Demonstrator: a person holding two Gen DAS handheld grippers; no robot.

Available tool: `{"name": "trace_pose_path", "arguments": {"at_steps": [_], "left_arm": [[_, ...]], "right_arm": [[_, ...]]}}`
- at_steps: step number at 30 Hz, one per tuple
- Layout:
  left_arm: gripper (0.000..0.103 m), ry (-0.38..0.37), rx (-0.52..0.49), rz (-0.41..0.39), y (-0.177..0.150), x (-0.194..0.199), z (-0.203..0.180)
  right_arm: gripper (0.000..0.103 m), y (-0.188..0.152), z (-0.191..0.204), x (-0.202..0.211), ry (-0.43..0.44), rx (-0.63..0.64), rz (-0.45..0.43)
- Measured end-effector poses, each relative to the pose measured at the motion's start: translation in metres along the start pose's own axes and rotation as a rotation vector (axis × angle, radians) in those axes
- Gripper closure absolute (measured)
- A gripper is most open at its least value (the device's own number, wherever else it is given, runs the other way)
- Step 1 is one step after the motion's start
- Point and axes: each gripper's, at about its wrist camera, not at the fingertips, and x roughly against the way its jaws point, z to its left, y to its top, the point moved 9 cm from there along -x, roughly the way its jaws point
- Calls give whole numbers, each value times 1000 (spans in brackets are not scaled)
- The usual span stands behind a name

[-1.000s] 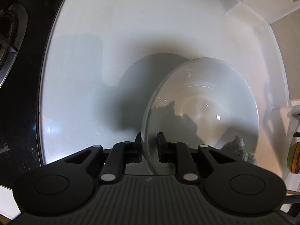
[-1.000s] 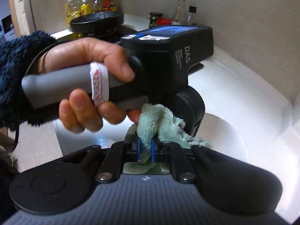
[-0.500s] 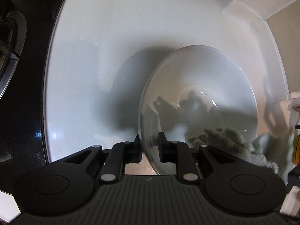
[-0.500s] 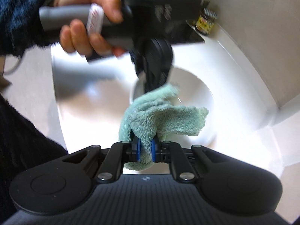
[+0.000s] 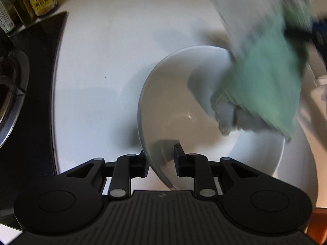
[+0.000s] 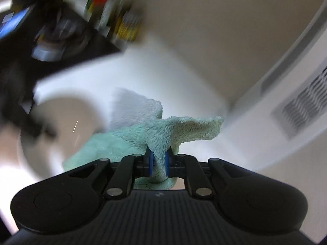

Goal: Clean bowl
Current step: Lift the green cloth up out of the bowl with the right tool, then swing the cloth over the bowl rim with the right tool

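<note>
The bowl (image 5: 179, 110) is tilting above the white bench (image 5: 98, 65), its near rim pinched in the left gripper (image 5: 160, 161) jaws so its hollow faces the cloth (image 5: 263, 89). The right gripper (image 6: 158, 163) jaws are clenching that green cloth, which is hanging into the bowl, apparently for wiping.

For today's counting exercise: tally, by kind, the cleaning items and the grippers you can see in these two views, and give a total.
Bowls: 1, the white bowl
Cloths: 1, the green cloth
Grippers: 2, the left gripper shut on the bowl's rim, the right gripper shut on the cloth
Total: 4
</note>
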Motion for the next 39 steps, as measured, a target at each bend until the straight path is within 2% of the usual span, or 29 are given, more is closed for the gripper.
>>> {"name": "trace_pose_path", "arguments": {"at_steps": [4,6,7,10,14,16,22,26,28,30,35,39], "left_arm": [[74,40,-45,-38,-10,-7,-5],[72,54,-65,-48,-22,-22,-25],[72,54,-71,-51,-15,-29,-29],[72,50,-76,-56,-36,-34,-50],[71,42,-85,-63,-22,-61,-9],[71,33,-97,-69,-13,-73,-4],[71,45,-182,-87,4,-84,-7],[67,82,-248,-90,14,-86,-7],[67,106,-245,-101,13,-84,-8],[67,132,-241,-113,13,-82,-10],[74,279,-177,-196,-2,-74,-26],[74,315,-119,-214,-16,-73,-31]], "right_arm": [[95,42,-4,-25,80,39,-104],[95,62,-1,-41,97,104,-142],[95,70,-1,-45,102,126,-161],[95,89,-7,-38,97,140,-218],[95,114,-15,-28,90,159,-294],[94,122,-17,-22,100,174,-319],[94,77,-3,6,308,225,-209],[94,57,-1,-3,342,254,-137],[94,52,1,-17,364,268,-97],[94,52,13,-41,423,294,-46],[94,51,47,-77,565,344,57],[95,42,67,-93,644,395,143]]}}
